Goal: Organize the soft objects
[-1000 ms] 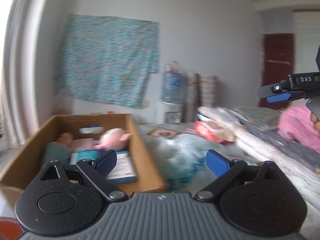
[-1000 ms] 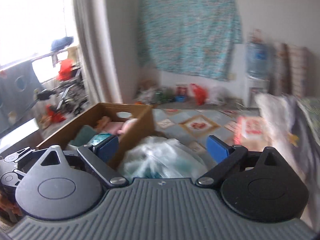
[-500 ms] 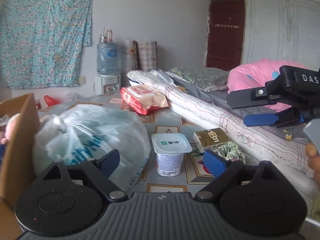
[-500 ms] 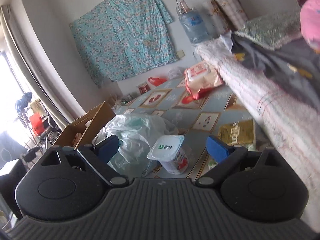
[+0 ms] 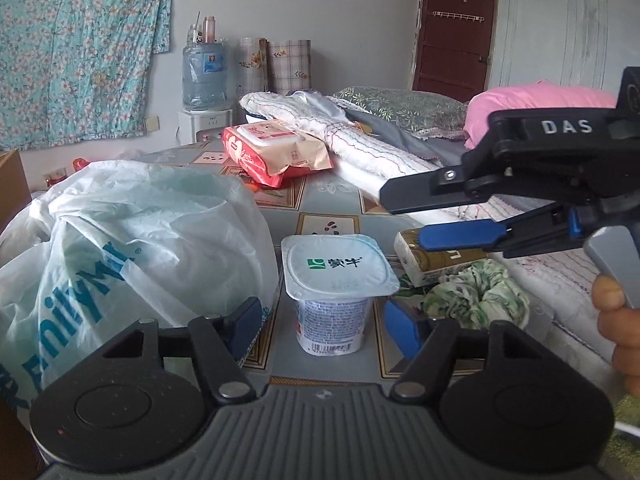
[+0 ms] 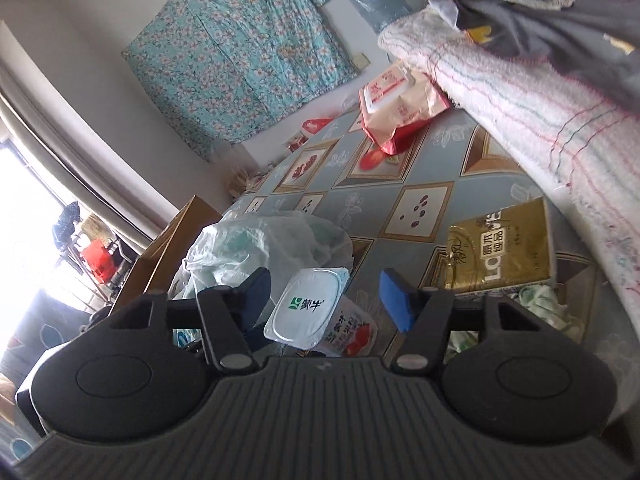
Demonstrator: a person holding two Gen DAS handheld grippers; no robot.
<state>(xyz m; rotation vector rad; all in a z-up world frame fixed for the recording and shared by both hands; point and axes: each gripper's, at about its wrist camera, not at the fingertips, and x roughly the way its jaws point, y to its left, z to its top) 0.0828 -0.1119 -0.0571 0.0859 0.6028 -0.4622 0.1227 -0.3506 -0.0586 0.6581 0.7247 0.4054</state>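
A white yogurt cup (image 5: 334,292) stands on the patterned mat, right in front of my open, empty left gripper (image 5: 322,320). It also shows in the right wrist view (image 6: 316,312), between the fingers of my open right gripper (image 6: 326,298), which hovers above it, tilted. A green-and-white scrunchie (image 5: 476,296) lies right of the cup, next to a gold tissue pack (image 5: 436,258), which also shows in the right wrist view (image 6: 504,252). A white plastic bag (image 5: 120,248) sits to the left. My right gripper (image 5: 440,218) shows from the side above the tissue pack.
A red-and-beige wet-wipes pack (image 5: 276,154) lies further back on the mat. A rolled white blanket (image 5: 360,148) and bedding with a pink pillow (image 5: 536,100) run along the right. A cardboard box edge (image 6: 176,240) stands left of the bag. A water dispenser (image 5: 204,88) stands by the wall.
Both grippers have swung right from the cardboard box and closed in on the yogurt cup. The right gripper has tilted and come lower over the cup and tissue pack.
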